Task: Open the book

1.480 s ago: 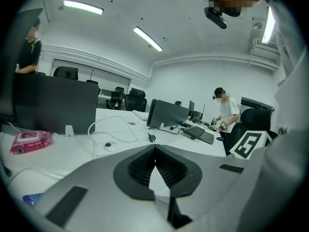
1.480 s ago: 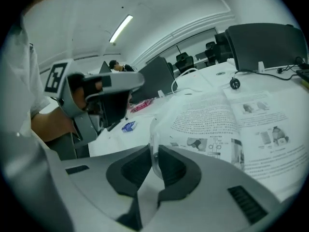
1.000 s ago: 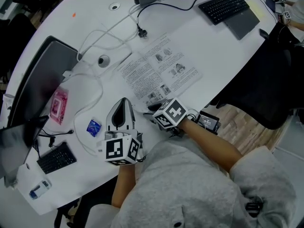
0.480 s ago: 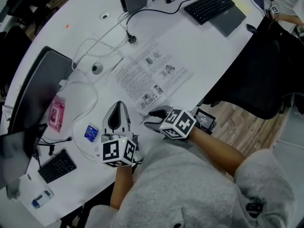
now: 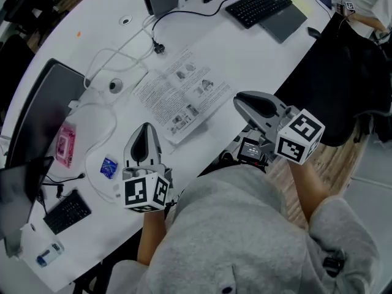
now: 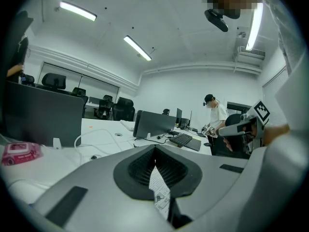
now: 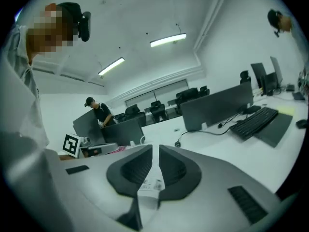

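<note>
The book (image 5: 180,94) lies open and flat on the white table (image 5: 257,54), printed pages up. My left gripper (image 5: 145,128) hovers just left of the book's near corner, jaws together, nothing in them. A strip of the page (image 6: 159,192) shows below its tips (image 6: 155,147). My right gripper (image 5: 242,101) is lifted clear of the book, out past the table's near edge. Its jaws (image 7: 155,148) are closing with a thin slit between them and nothing held. A strip of the page (image 7: 148,182) shows under them.
A black keyboard (image 5: 257,5) and cables (image 5: 107,63) lie beyond the book. A dark monitor (image 5: 37,115), pink packet (image 5: 63,146), blue packet (image 5: 109,166) and small keyboard (image 5: 67,212) sit left. A black chair (image 5: 343,72) stands right. A person (image 6: 215,117) stands far off.
My right gripper left the book's near edge, rose and swung right, off the table edge; its jaws drew nearly together. The left gripper lifted slightly.
</note>
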Tool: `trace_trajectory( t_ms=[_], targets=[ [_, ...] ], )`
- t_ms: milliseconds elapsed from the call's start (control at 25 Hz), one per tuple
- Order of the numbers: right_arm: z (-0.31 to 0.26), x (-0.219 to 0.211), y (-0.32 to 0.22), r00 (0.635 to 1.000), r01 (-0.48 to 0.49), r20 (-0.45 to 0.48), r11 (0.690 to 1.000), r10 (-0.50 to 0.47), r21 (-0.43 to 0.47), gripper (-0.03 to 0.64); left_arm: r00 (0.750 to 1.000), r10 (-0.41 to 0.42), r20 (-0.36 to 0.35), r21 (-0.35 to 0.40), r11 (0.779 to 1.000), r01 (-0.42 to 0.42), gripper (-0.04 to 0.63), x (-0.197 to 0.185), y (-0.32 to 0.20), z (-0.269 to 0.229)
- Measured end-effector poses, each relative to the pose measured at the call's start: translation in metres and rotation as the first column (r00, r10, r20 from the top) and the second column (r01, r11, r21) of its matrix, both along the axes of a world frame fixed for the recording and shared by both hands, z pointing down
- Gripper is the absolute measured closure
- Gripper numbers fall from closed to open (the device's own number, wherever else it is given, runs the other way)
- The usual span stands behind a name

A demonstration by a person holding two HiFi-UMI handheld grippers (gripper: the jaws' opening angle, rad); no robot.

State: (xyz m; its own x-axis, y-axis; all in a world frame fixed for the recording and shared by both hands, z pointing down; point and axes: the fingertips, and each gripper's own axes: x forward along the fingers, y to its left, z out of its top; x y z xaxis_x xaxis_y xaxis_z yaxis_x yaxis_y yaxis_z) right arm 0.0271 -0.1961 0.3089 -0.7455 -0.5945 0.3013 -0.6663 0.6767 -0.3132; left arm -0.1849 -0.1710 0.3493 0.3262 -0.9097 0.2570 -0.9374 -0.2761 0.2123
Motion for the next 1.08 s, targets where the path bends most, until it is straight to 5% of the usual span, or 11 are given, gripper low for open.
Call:
trace_trajectory(
  t_ms=[200, 1080],
  targets=[
    [-0.035, 0.055, -0.002, 0.990, -0.114, -0.072, 0.985, 0.124, 0.126, 0.571, 1.000, -0.021, 0.022, 0.007, 1.000, 0.021, 0.584, 0.009, 0.008, -0.006],
    [-0.019, 0.092, 0.004, 0.992, -0.126, -0.020, 0.986, 0.128, 0.110, 0.571, 0.995, -0.018, 0.096, 0.027, 1.000, 0.015, 0.584, 0.051, 0.017, -0.023]
  ],
)
